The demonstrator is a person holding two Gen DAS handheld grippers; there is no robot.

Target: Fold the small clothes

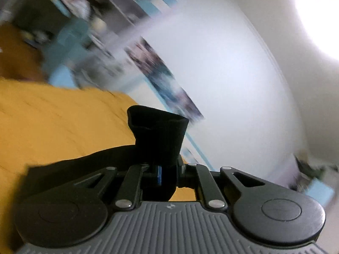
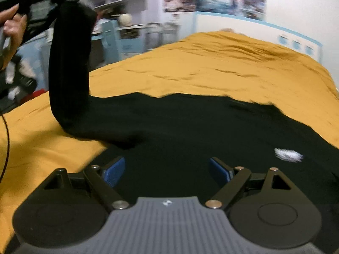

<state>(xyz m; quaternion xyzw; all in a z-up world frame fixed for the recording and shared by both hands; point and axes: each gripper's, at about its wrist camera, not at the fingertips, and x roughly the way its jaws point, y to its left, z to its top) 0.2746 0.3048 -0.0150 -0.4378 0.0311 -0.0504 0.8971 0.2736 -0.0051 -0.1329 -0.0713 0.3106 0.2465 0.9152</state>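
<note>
A black long-sleeved garment (image 2: 190,131) lies spread on the mustard-yellow bedspread (image 2: 211,63). One sleeve (image 2: 67,67) is lifted off the bed and rises to the upper left. My left gripper (image 1: 167,169) is shut on that sleeve, and the cuff (image 1: 157,131) sticks out past its jaws. A hand (image 2: 12,23) holding the left gripper shows blurred at the top left of the right wrist view. My right gripper (image 2: 166,171) hovers open over the garment's body, with nothing between its blue pads (image 2: 113,172).
A small white label (image 2: 288,154) sits on the garment at the right. Blue-and-white shelves and a desk (image 2: 127,31) stand beyond the bed. A pale wall with posters (image 2: 214,2) and a blue headboard (image 2: 296,40) lies behind. A thin black cable (image 2: 7,139) hangs at the left.
</note>
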